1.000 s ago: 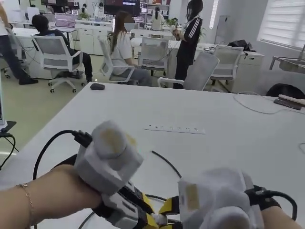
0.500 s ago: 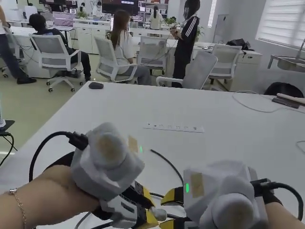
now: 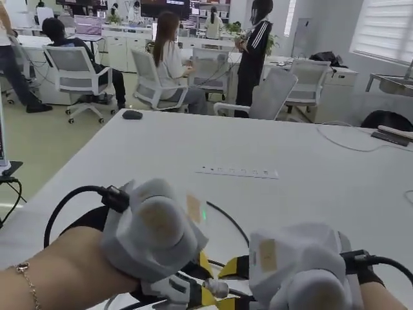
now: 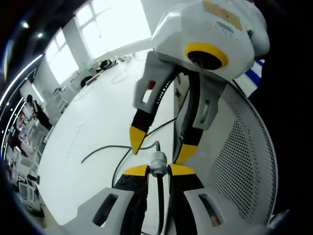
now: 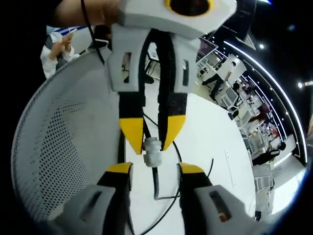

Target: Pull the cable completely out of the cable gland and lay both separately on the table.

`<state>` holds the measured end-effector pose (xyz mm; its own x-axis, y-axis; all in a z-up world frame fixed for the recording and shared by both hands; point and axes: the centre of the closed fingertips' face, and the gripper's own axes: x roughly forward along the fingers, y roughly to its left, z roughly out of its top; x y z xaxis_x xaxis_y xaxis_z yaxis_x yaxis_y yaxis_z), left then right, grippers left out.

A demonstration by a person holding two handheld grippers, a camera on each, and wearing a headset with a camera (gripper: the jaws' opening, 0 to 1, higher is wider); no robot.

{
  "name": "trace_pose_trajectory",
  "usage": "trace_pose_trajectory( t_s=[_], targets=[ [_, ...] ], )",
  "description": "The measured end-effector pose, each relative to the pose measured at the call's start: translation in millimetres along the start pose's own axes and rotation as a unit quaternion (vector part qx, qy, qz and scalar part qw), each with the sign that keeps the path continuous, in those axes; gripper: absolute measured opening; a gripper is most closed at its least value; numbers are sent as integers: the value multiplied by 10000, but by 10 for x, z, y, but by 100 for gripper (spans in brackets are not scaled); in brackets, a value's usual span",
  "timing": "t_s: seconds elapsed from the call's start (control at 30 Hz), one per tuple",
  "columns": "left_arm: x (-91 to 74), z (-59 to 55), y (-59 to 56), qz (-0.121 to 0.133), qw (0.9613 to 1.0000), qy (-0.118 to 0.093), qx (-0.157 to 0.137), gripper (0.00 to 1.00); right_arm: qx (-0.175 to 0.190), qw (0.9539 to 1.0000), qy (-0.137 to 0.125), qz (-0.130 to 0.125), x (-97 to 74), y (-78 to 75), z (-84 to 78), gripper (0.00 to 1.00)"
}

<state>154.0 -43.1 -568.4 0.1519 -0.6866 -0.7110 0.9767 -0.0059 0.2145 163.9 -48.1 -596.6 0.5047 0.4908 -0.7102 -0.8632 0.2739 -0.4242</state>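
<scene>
Left gripper (image 4: 158, 170) has its jaws closed on the gland (image 4: 157, 160), pinching it at the yellow tips, held up off the worktop (image 3: 290, 148). Right gripper (image 5: 156, 169) faces it nose to nose. Its jaws are open, tips either side of the cable (image 5: 155, 183) just below the gland, and they grip nothing. The cable is threaded through the gland and hangs to the worktop, where the slack lies in loose curves. Extraction not started.

Risks:
- Right jaws sit very near the gland. If they close too high they catch the gland body, not the cable, and the pull fights the left grip.
- The gland is small and round-looking. An off-axis pull could twist it out of the left tips.
- A thin, smooth cable could slip through the right jaws under load.
- Can't tell from the left gripper view how much cable runs back between the left jaws. A long tail may snag there.
</scene>
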Motion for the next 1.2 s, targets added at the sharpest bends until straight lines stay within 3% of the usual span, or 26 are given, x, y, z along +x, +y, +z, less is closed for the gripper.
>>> trace_pose_trajectory(
  t_s=[0.03, 0.13, 0.2, 0.23, 0.27, 0.37, 0.47, 0.63, 0.73, 0.87, 1.03, 1.2],
  targets=[
    [-16, 16, 1, 14, 10000, -31, -8, 16, 11, 10000, 6, -36, -10, 5, -19, 40],
    [-30, 31, -20, 37, 10000, -87, -22, 16, 85, 9999, -48, -31, -58, 79, -44, 21],
    [-14, 26, -41, 29, 9999, -103, -9, 16, 195, 9996, -95, -206, -75, 46, -34, 19],
    [1, 22, -55, 17, 9999, -104, -11, 16, 253, 9990, -136, -347, -93, 4, -23, 13],
    [7, 18, -65, 16, 9999, -103, -18, 16, 220, 9991, -179, -327, -112, 6, -14, 3],
    [7, 4, -68, 88, 9999, -53, 103, 16, 240, 9994, -58, -225, -80, 29, -66, 3],
    [-16, -65, -16, 200, 9996, 104, 184, 16, 103, 9994, 102, -314, -98, -1, -149, 3],
    [-120, -229, 48, 308, 9993, 195, 38, 16, 283, 9988, 199, -347, -167, -74, -285, 2],
    [-193, -403, 104, 443, 9983, 379, -51, 16, 398, 9975, 427, -396, -207, -139, -425, 2],
    [-298, -553, 165, 617, 9968, 412, -299, 16, 460, 9962, 607, -423, -248, -209, -544, 2],
    [-424, -641, 213, 779, 9949, 463, -442, 16, 464, 9927, 1022, -452, -285, -286, -798, 2],
    [-469, -690, 224, 859, 9936, 445, -579, 16, 680, 9908, 1081, -455, -332, -334, -938, 2]
  ],
)
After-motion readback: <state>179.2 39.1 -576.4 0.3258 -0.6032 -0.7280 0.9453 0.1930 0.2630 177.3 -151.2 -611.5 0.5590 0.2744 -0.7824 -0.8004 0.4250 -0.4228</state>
